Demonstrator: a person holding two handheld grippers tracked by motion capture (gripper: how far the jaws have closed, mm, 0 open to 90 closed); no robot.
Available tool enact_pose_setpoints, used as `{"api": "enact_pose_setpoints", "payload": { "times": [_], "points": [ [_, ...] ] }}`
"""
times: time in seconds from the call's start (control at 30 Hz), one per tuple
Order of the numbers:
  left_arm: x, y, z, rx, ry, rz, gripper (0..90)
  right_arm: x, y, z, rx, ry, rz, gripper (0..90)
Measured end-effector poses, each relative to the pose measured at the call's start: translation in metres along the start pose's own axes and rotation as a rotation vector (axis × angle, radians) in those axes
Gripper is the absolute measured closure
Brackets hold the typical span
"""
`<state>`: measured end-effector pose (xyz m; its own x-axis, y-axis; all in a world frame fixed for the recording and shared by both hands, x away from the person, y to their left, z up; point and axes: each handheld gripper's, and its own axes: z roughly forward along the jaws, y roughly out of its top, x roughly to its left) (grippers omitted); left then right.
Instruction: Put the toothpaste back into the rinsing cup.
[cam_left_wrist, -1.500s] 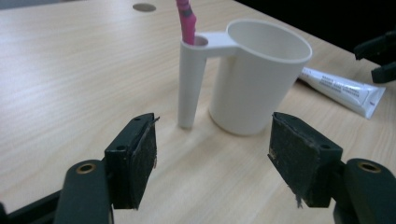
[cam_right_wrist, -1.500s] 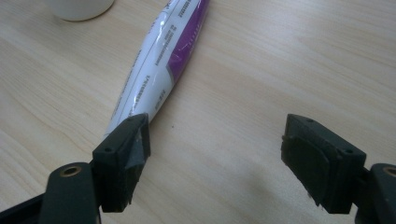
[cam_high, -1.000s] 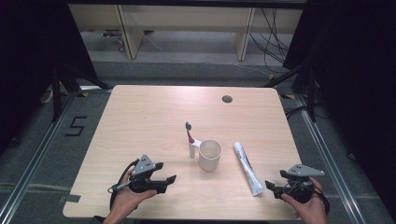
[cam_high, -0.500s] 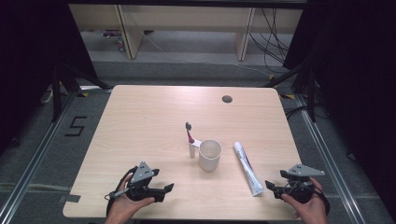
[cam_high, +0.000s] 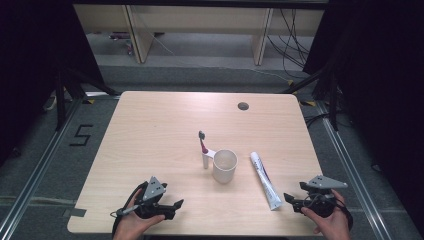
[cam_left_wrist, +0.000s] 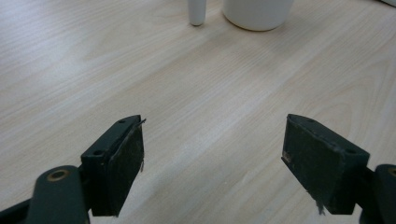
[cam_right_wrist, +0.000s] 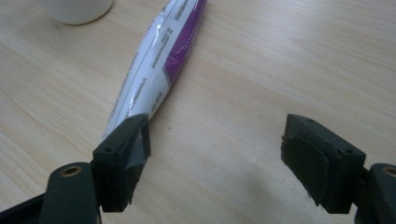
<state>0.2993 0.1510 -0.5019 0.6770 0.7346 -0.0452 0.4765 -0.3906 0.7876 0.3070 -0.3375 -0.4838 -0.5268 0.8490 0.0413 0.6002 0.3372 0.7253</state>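
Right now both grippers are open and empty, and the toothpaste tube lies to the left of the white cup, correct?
Not quite. The high view shows the toothpaste tube lying right of the white cup. The left gripper and right gripper are open and empty.

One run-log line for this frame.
left gripper: open, empty | right gripper: open, empty, beside toothpaste tube | cup, toothbrush: untouched

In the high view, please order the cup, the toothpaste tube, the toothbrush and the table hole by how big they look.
1. toothpaste tube, longest; the cup is wider, so the top two are close
2. cup
3. toothbrush, thin
4. table hole, smallest, though it lies farthest from the camera
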Motion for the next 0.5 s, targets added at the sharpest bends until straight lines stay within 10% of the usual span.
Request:
{"api": "enact_pose_setpoints", "payload": {
  "times": [0.13,0.5],
  "points": [
    [-0.001,0.000,0.000,-0.002,0.001,0.002,20.1,0.003,0.002,0.000,0.003,0.023,0.043,26.8],
    [-0.005,-0.002,0.003,0.013,0.001,0.020,20.2,0.001,0.019,-0.001,-0.026,0.061,-0.027,49.9]
  ]
}}
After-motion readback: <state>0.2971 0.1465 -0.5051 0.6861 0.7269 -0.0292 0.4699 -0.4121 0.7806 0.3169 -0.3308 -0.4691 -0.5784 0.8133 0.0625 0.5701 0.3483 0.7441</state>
